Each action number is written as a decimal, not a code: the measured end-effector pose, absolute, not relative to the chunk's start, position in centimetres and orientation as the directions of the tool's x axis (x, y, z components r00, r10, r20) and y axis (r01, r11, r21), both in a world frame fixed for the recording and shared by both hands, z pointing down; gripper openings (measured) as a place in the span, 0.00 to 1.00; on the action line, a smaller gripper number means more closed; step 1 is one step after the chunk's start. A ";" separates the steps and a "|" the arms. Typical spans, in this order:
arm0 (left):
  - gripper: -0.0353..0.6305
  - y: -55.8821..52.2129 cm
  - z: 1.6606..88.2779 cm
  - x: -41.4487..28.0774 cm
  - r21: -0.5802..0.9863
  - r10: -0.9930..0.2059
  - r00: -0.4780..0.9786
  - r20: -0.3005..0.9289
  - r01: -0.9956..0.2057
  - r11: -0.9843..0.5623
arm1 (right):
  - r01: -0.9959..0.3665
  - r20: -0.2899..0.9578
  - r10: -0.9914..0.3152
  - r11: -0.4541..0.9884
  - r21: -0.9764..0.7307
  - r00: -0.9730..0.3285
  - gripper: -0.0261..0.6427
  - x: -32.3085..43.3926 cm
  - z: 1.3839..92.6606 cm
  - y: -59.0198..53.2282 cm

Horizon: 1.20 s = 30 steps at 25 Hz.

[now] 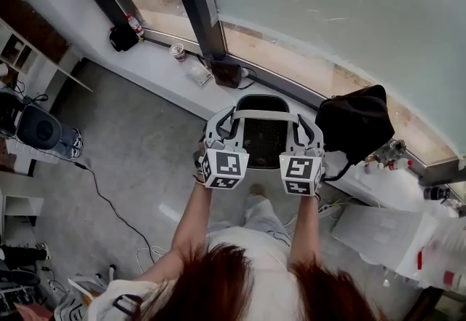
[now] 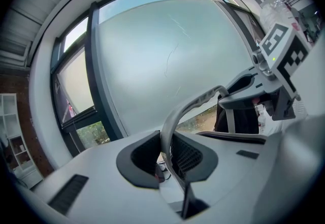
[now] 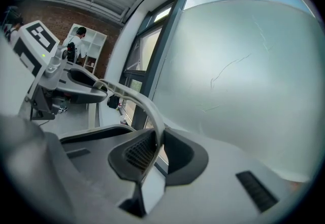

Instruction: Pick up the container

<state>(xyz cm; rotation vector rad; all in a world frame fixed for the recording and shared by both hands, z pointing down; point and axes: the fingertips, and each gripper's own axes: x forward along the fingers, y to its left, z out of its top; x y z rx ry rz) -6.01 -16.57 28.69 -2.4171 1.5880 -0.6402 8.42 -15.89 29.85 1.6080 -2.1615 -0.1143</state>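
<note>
The container [image 1: 262, 139] is a black mesh bin with a pale grey rim, held in the air in front of the person, over the grey floor. My left gripper [image 1: 222, 124] is shut on the rim's left side and my right gripper [image 1: 306, 130] on its right side. In the left gripper view the grey rim [image 2: 175, 116] runs from between the pads of the left gripper [image 2: 170, 159] across to the right gripper [image 2: 277, 58]. The right gripper view mirrors this: the rim [image 3: 147, 108] is pinched by the right gripper [image 3: 158, 154], and the left gripper [image 3: 48, 60] is opposite.
A white window ledge [image 1: 160, 72] runs behind, with a black bag [image 1: 357, 123], a can [image 1: 178, 51], a bottle [image 1: 134, 24] and dark items on it. A cable [image 1: 109, 203] crosses the floor. White shelves stand left, papers [image 1: 408, 239] lie right.
</note>
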 end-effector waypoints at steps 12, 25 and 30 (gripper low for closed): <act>0.16 -10.4 23.1 -7.8 -0.388 -0.924 0.351 0.154 -0.838 -0.383 | -0.910 0.192 -0.948 0.301 0.286 -0.253 0.13 6.5 24.8 -9.3; 0.16 -4.9 16.4 -8.0 -0.411 -0.919 0.385 0.086 -0.827 -0.384 | -0.919 0.058 -0.967 0.255 0.300 -0.249 0.13 6.3 17.9 -3.8; 0.16 -3.0 14.5 -8.3 -0.386 -0.913 0.402 0.069 -0.833 -0.396 | -0.920 0.020 -0.968 0.243 0.307 -0.249 0.13 6.0 15.6 -1.9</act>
